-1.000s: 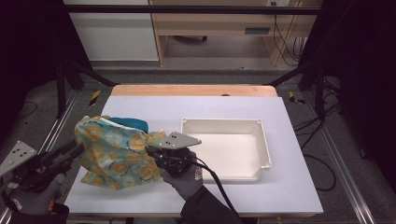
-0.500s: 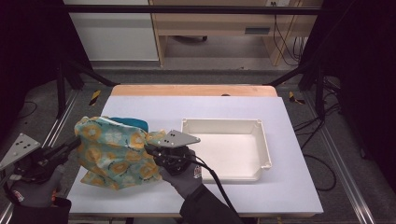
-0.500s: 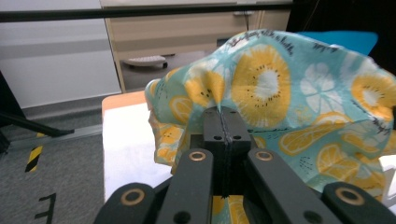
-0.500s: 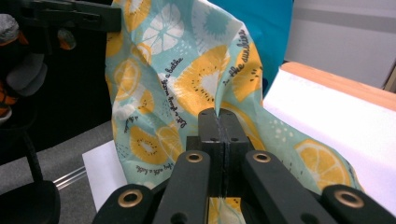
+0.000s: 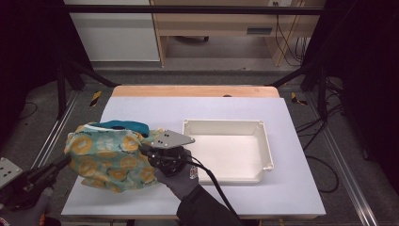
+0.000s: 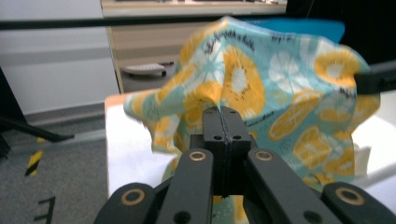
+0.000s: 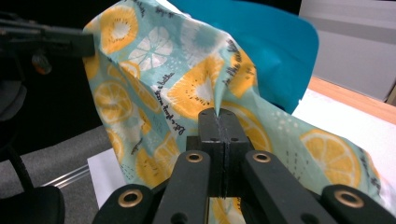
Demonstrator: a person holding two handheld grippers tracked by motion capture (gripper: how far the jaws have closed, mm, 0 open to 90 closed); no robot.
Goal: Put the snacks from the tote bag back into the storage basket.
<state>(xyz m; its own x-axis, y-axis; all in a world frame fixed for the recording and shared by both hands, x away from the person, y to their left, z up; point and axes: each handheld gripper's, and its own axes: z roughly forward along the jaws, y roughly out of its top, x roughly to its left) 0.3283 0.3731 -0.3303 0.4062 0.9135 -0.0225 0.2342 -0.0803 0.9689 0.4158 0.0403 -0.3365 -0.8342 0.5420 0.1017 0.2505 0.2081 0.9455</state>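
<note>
Both grippers clenched on the lemon-print cloth (image 5: 106, 157): left gripper (image 6: 223, 122), right gripper (image 7: 218, 123). Keep tension even, lift clear of counter (image 5: 291, 197) w/o tugging toward tray (image 5: 266, 150)

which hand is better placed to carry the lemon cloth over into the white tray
Right, probably. The right gripper pinches the cloth on the side facing the tray; the left gripper holds the far side.

The right gripper (image 7: 219, 116) has its jaws pressed together on a fold of the lemon-print cloth (image 7: 177, 88), which hangs above the white surface (image 7: 345, 121), teal lining (image 7: 275, 51) behind.
</note>
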